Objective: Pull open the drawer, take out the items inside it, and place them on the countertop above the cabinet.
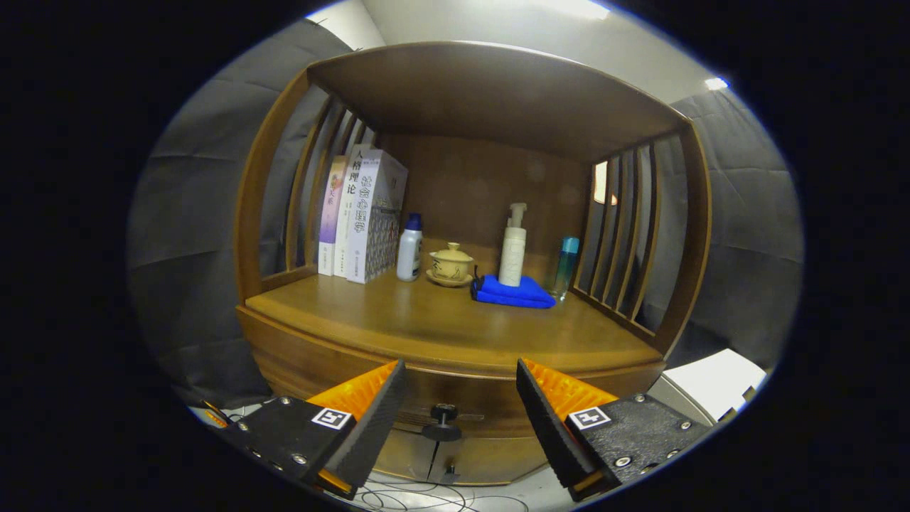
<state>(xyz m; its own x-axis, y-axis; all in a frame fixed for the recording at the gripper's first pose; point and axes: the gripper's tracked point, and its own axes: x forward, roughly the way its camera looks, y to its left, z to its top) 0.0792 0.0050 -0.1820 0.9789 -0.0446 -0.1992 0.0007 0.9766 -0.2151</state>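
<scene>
1. Fingers of the gripper (461, 412) stood wide apart, clamped on nothing, with the drawer knob (443, 421) in the gap between them and a little beyond.
2. The drawer (455, 409) sat shut in the cabinet front, directly under the countertop (441, 327).
3. Three books (361, 213) stood upright at the countertop's left rear, against the slatted side.
4. Just right of the books stood a small white bottle with a blue cap (410, 249), then a lidded teacup on a saucer (450, 264).
5. Further right along the countertop, a white pump bottle (513, 247) stood at the back edge of a folded blue cloth (513, 293), touching it or resting on it.
6. A slim teal bottle (566, 264) stood just beside the cloth, near the right slats.
</scene>
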